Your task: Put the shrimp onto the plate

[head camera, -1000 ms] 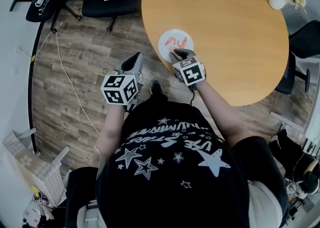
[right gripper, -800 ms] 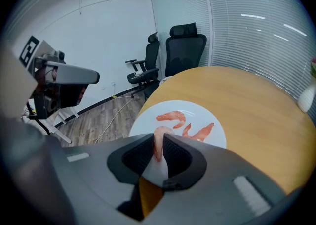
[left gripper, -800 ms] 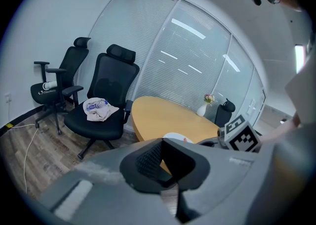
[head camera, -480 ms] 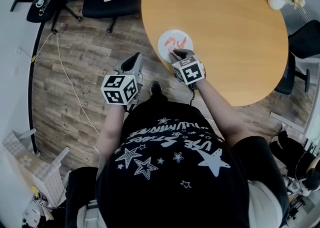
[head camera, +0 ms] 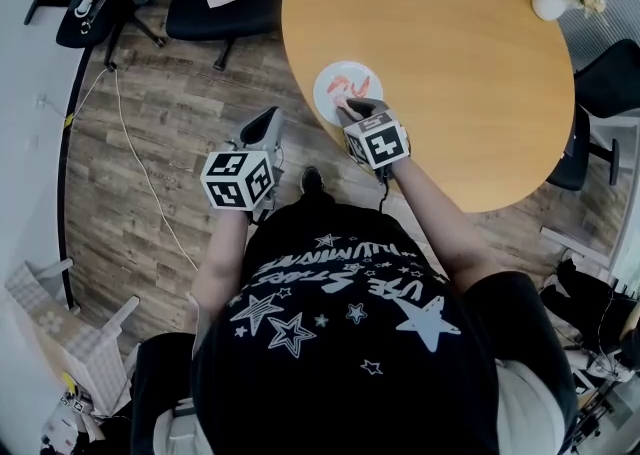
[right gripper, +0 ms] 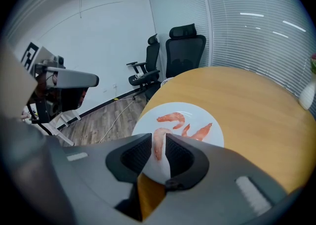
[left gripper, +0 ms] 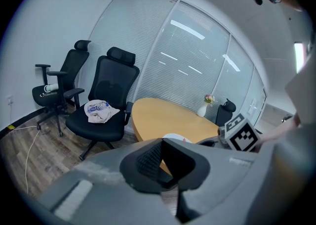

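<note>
Right gripper pinches one shrimp mid-body over the plate. Left gripper closed, empty. Shrimp probably soft, light, slippery: gentle mid-body grip.

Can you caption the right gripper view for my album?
Right gripper pinches a shrimp at a white plate holding more shrimp.

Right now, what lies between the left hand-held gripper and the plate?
In the head view, only bare wooden floor and the table's rim separate the left hand-held gripper from the plate.
</note>
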Demonstrator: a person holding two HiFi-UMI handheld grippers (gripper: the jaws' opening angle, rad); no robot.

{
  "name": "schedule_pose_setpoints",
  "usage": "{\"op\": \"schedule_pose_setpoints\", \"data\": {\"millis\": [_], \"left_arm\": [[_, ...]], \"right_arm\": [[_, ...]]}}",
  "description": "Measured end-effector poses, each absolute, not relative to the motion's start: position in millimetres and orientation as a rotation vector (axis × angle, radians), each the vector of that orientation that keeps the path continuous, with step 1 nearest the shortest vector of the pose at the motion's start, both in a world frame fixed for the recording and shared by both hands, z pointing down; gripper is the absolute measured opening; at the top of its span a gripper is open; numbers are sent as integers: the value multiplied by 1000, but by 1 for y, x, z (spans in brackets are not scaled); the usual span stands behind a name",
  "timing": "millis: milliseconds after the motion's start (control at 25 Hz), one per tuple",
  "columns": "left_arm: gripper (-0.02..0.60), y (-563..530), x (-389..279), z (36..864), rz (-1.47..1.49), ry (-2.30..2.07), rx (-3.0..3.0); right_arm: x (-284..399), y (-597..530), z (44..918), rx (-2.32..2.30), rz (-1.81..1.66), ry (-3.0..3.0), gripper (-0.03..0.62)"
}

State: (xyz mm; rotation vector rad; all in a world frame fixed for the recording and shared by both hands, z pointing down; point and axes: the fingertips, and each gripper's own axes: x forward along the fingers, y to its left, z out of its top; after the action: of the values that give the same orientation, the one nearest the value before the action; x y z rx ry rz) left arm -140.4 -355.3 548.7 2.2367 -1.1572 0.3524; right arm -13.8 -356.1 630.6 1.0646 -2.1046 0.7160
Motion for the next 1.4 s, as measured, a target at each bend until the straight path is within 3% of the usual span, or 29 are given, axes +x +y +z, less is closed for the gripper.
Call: {"op": "schedule_pose_setpoints", "data": {"millis": [1400], "left_arm": [[2, -279, -83, 499, 280, -1220, 2308]], "right_arm": [[66, -297, 555, 1223, 639, -2231, 89]]}}
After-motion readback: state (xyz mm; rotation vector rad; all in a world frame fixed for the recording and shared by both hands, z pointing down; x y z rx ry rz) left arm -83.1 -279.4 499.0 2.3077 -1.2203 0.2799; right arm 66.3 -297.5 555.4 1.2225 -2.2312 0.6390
